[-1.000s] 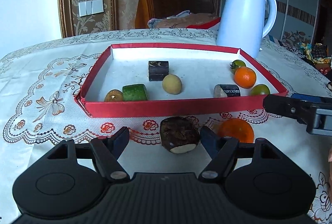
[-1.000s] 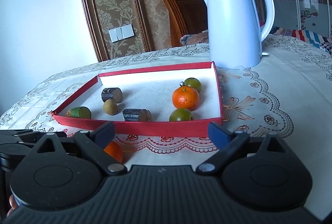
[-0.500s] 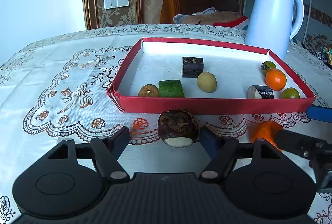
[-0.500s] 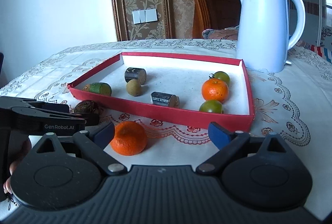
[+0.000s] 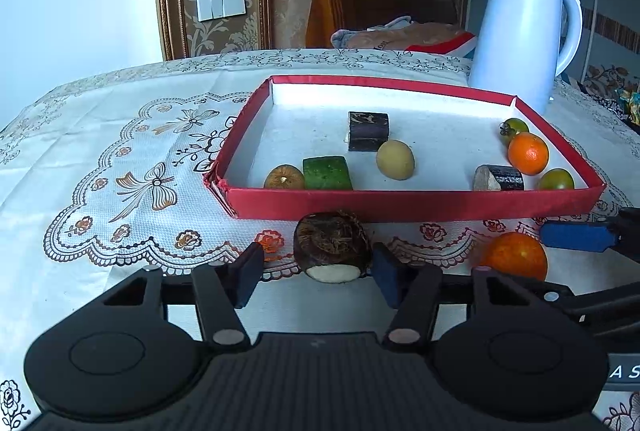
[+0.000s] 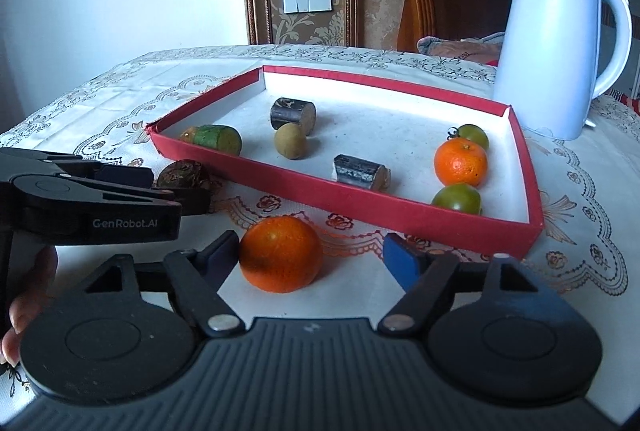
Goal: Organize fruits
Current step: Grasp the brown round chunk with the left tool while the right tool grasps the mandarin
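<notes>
**Both grippers closing in on loose fruit in front of the red tray**

We read "GenRobot.AI" on the side of the left gripper (image 6: 132, 187) in the right wrist view, and "Midea" on the white kettle (image 5: 524, 35) behind the tray.

Left to right: the left gripper (image 5: 318, 271) has a brown taro piece (image 5: 332, 247) between its pads. Its jaws have just been closing; the right pad looks to be at the taro's side, a gap shows on the left, so not clamped yet. The taro sits on the tablecloth (image 5: 120, 159), just beside the front wall of the red tray (image 5: 400, 203).

The right gripper (image 6: 312, 259) jaws have also just been closing around a loose orange (image 6: 282, 255). The left pad touches it, the right pad stands clear. The orange is on the cloth, near the tray front.
</notes>
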`<state>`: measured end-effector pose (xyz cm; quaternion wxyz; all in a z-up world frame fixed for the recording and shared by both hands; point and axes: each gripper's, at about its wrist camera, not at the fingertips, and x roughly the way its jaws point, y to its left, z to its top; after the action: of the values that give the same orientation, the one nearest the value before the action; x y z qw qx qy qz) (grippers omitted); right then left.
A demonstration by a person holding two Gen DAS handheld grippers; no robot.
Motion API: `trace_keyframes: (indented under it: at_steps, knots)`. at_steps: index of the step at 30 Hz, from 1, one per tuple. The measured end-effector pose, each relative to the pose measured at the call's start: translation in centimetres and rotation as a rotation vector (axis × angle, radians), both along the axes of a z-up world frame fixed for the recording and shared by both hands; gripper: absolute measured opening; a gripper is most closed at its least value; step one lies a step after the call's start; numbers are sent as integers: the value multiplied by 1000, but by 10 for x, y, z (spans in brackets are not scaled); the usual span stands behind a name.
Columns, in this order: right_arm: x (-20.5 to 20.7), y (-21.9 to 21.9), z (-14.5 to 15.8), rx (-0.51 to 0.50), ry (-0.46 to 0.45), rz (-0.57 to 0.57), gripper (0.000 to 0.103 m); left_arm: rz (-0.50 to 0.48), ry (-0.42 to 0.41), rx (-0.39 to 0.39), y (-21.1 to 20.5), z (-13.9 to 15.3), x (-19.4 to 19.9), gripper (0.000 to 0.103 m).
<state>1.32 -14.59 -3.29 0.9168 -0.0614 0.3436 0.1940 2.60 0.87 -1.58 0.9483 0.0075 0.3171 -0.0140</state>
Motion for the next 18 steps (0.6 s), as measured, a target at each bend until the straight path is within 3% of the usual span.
trace_keyframes:
  at_steps: [4, 7, 18]
  knots:
    - [-3, 4, 1, 1, -9, 36, 50, -14, -4, 8, -2, 0, -1, 45]
    - [-6, 7, 1, -2, -16, 60, 41, -23, -7, 15, -4, 0, -2, 40]
    - [-8, 4, 4, 12, -36, 35, 41, -40, -18, 10, -3, 1, -5, 40]
